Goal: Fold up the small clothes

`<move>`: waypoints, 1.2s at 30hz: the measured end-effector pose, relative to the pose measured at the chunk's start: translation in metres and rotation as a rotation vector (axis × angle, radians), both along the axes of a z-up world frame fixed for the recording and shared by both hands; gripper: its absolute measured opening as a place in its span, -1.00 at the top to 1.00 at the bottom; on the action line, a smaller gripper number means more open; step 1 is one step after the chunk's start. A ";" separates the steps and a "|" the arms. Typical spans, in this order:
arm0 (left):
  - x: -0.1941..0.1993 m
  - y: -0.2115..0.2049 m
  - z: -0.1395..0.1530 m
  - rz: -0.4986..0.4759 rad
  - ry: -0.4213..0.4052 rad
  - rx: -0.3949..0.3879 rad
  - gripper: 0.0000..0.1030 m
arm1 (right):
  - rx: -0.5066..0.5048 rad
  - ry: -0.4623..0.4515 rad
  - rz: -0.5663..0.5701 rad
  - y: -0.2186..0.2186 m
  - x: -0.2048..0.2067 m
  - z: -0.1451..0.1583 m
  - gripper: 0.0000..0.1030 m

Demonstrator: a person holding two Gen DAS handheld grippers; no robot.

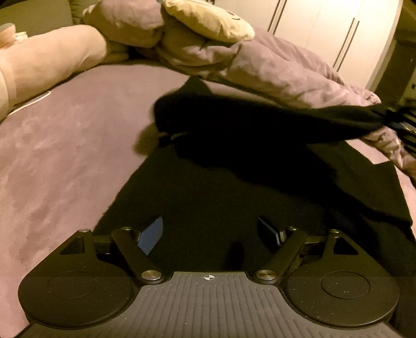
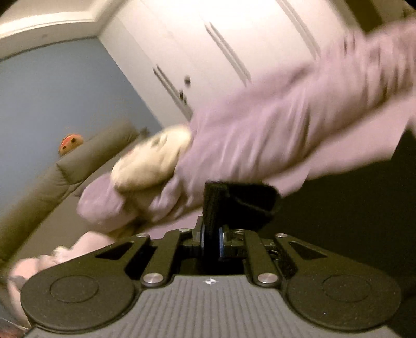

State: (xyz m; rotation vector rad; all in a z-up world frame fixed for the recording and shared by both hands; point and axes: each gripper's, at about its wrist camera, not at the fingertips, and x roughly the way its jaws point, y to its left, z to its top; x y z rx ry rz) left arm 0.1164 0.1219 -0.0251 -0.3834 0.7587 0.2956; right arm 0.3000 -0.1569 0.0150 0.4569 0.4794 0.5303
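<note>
A black garment (image 1: 260, 187) lies spread on the bed (image 1: 65, 145), over its mauve cover, and the fold is under way. The right tongs (image 2: 211, 231) are clamped tight on a bunched edge of the black cloth, which stands up between the blue pads (image 2: 221, 243) in the right wrist view. In the left wrist view that same edge is lifted off the bed and stretched toward the right side of the picture, where the right tongs (image 1: 397, 114) show only as a dark blur, while the rest of the cloth stays flat. The left tongs (image 1: 210, 231) hang over the near part of the garment with their jaws standing wide and nothing between them; whether they touch the cloth cannot be told, black against black. Beyond the garment lie a rumpled mauve duvet (image 1: 273, 67), a cream pillow (image 1: 208, 18) and a pale pink cushion (image 1: 52, 57), with white wardrobe doors (image 1: 325, 31) behind. The step in hand looks like carrying one side over the middle. The next move probably calls for the right tongs to sweep the raised edge across and lay it level on the flat part, while the left tongs pin the near cloth so it does not drag; the lifted edge is bunched and may land creased.
</note>
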 end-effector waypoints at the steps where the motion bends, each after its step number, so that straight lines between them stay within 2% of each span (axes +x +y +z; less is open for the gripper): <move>1: 0.003 -0.001 -0.001 -0.004 0.002 -0.002 -0.64 | -0.024 -0.015 -0.025 -0.010 0.000 0.000 0.82; 3: 0.009 -0.006 -0.004 -0.018 0.016 -0.007 -0.64 | -0.071 -0.014 -0.061 -0.029 0.005 -0.010 0.81; 4: 0.011 -0.009 -0.006 -0.027 0.022 -0.009 -0.64 | -0.085 0.029 -0.073 -0.038 0.010 -0.022 0.79; 7: 0.016 -0.017 -0.006 -0.050 0.029 0.009 -0.64 | -0.129 0.243 -0.119 -0.060 0.028 -0.069 0.76; 8: 0.017 -0.019 -0.005 -0.056 0.027 0.018 -0.64 | -0.116 0.302 -0.131 -0.067 0.030 -0.081 0.71; 9: 0.018 -0.020 -0.004 -0.062 0.026 0.026 -0.64 | -0.064 0.346 -0.131 -0.077 0.030 -0.093 0.66; 10: 0.019 -0.021 -0.005 -0.064 0.029 0.031 -0.64 | 0.014 0.354 -0.133 -0.085 0.027 -0.100 0.65; 12: 0.021 -0.021 -0.006 -0.060 0.036 0.034 -0.64 | 0.138 0.348 -0.139 -0.097 0.025 -0.105 0.50; 14: 0.023 -0.024 -0.007 -0.053 0.045 0.034 -0.65 | 0.226 0.358 -0.124 -0.099 0.029 -0.107 0.17; 16: 0.024 -0.026 -0.008 -0.055 0.046 0.036 -0.65 | 0.270 0.365 -0.112 -0.098 0.035 -0.104 0.05; 18: 0.025 -0.030 -0.007 -0.060 0.050 0.041 -0.66 | 0.267 0.392 -0.116 -0.088 0.048 -0.104 0.08; 19: 0.025 -0.030 -0.007 -0.065 0.049 0.042 -0.66 | 0.252 0.407 -0.114 -0.084 0.053 -0.104 0.23; 20: 0.026 -0.031 -0.006 -0.063 0.050 0.044 -0.66 | 0.222 0.417 -0.110 -0.079 0.055 -0.103 0.69; 21: 0.027 -0.029 -0.005 -0.060 0.050 0.047 -0.66 | 0.161 0.419 -0.105 -0.071 0.054 -0.099 0.80; 22: 0.028 -0.029 -0.004 -0.059 0.051 0.050 -0.66 | 0.066 0.388 -0.102 -0.063 0.056 -0.088 0.80; 25: 0.041 -0.027 0.002 -0.051 0.044 0.093 -0.66 | -0.153 0.195 -0.084 -0.046 0.046 -0.047 0.81; 27: 0.055 -0.025 0.006 -0.035 0.036 0.126 -0.66 | -0.236 0.091 -0.081 -0.046 0.042 -0.025 0.81; 29: 0.077 -0.023 0.007 -0.038 0.047 0.143 -0.66 | -0.277 0.025 -0.082 -0.049 0.044 -0.008 0.81; 33: 0.117 -0.020 0.004 -0.008 0.083 0.197 -0.66 | -0.320 -0.003 -0.127 -0.067 0.053 0.003 0.81; 36: 0.127 -0.016 0.002 0.032 0.094 0.164 -0.69 | -0.352 0.033 -0.130 -0.087 0.059 -0.011 0.80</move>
